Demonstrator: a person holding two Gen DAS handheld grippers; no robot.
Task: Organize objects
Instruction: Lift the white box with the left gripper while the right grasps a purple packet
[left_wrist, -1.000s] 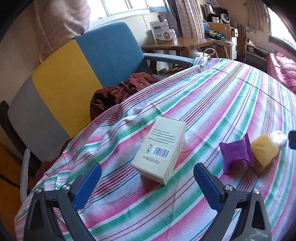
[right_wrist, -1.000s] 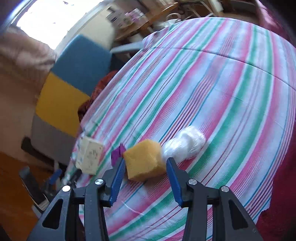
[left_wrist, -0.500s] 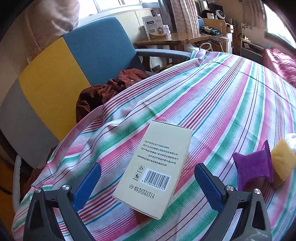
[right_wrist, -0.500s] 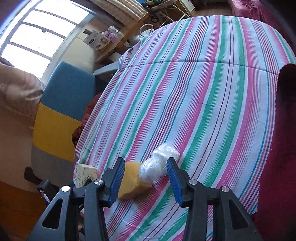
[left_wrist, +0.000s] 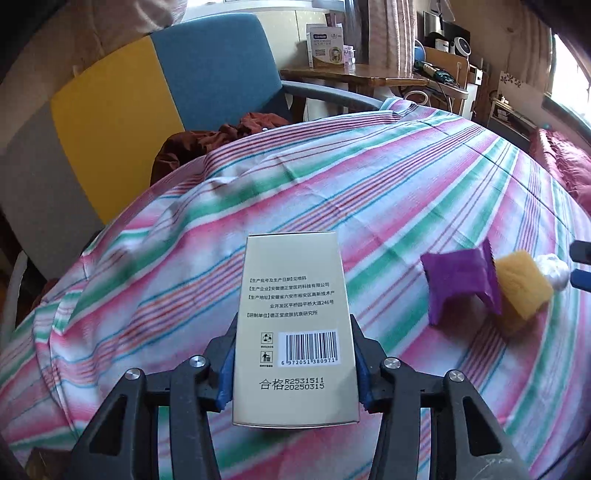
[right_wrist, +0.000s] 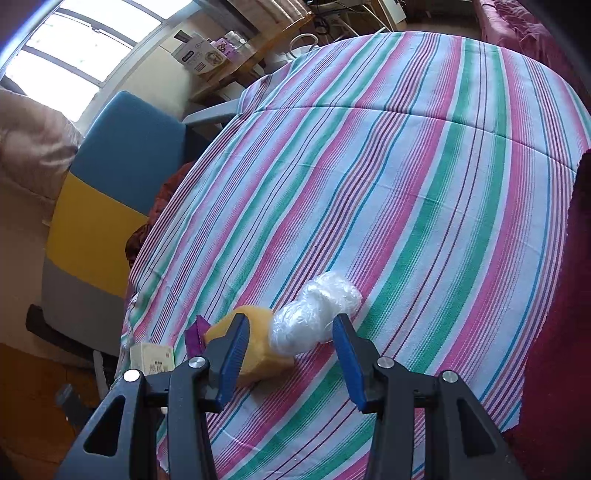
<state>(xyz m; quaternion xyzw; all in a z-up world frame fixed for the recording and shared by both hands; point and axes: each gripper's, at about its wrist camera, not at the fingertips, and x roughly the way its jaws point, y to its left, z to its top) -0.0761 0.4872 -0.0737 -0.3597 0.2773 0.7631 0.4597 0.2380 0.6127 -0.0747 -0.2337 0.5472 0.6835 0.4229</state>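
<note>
Box (left_wrist: 295, 325) in left tool (left_wrist: 293, 373)

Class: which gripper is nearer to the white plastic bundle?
Right. The right gripper has the white plastic bundle just ahead of its open fingers; the left gripper grips the box, further off.

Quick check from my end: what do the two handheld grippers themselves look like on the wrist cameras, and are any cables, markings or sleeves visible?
Both match. The left gripper and right gripper each have two black angular plastic arms with triangular cut-outs, round silver bolts at the joints, and blue pads with serrated edges on the fingers. No cables, printed markings, hands or sleeves show in either view.
</note>
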